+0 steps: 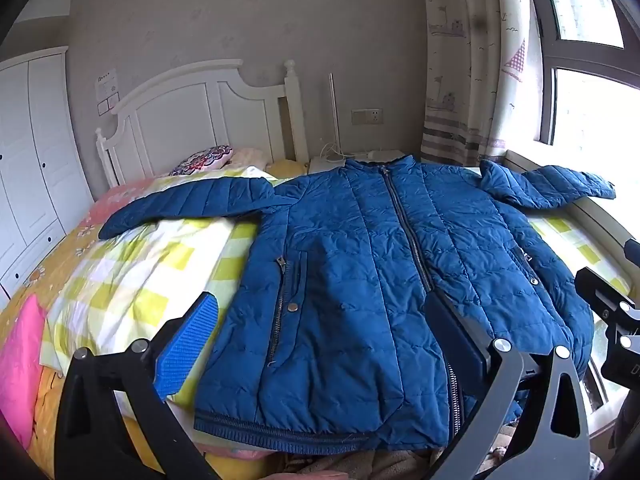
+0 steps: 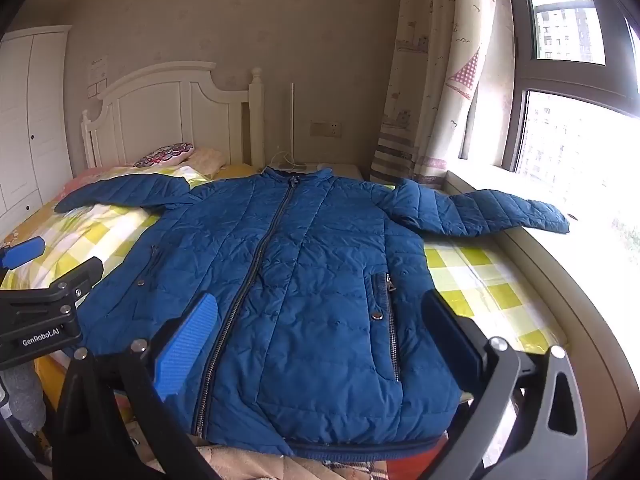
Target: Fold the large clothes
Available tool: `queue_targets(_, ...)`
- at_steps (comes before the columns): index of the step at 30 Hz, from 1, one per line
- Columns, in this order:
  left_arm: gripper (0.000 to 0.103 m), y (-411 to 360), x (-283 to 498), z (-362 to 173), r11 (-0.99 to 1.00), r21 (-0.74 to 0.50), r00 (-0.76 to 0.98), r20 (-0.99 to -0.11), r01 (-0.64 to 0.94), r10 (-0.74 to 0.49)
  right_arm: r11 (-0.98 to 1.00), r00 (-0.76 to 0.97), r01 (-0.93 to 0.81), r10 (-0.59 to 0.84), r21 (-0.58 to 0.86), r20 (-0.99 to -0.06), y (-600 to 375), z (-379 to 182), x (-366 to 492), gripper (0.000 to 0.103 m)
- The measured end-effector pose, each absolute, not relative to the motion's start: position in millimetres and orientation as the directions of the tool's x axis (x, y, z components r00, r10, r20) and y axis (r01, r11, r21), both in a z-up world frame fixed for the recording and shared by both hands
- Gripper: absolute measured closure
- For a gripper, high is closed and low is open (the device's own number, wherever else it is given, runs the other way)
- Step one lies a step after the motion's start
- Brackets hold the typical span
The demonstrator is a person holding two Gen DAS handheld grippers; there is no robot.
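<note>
Nearest, the left gripper (image 1: 320, 344) and right gripper (image 2: 320, 344) both gape wide with nothing between their pads. Beyond them, mid-frame, a blue quilted zip-up jacket (image 2: 304, 280) lies flat, sleeves spread, on the yellow-checked bed (image 2: 480, 292).

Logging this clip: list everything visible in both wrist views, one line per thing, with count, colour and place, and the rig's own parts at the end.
quilted puffer jacket: one, blue, spread flat front-up on the bed, zipped, sleeves out to both sides
checked bedsheet: one, yellow and white, under the jacket
patterned cushion: one, pink and purple, at the head of the bed
wooden headboard: one, white, against the far wall
wardrobe: one, white, far left
printed curtain: one, cream with boats, beside the window
window: one, dark frame, right side
wall socket: one, beige, right of the headboard
left gripper: one, black, blue pad on one of its fingers, open above the jacket hem
right gripper: one, black, open above the hem
</note>
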State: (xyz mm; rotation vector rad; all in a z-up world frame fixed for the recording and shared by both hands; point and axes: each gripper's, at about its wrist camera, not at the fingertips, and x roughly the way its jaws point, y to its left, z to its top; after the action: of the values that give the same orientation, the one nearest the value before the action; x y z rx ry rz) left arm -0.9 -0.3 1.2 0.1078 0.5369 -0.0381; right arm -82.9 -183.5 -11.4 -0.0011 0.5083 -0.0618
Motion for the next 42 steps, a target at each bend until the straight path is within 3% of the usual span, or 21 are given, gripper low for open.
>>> queue_targets(42,0.004,9,-1,-6,0.993,0.118,0.851,-0.524,0.031,0.036,0.999,0.857,0.053,-0.038,0.014,-0.514,-186,-21,-78,0.002)
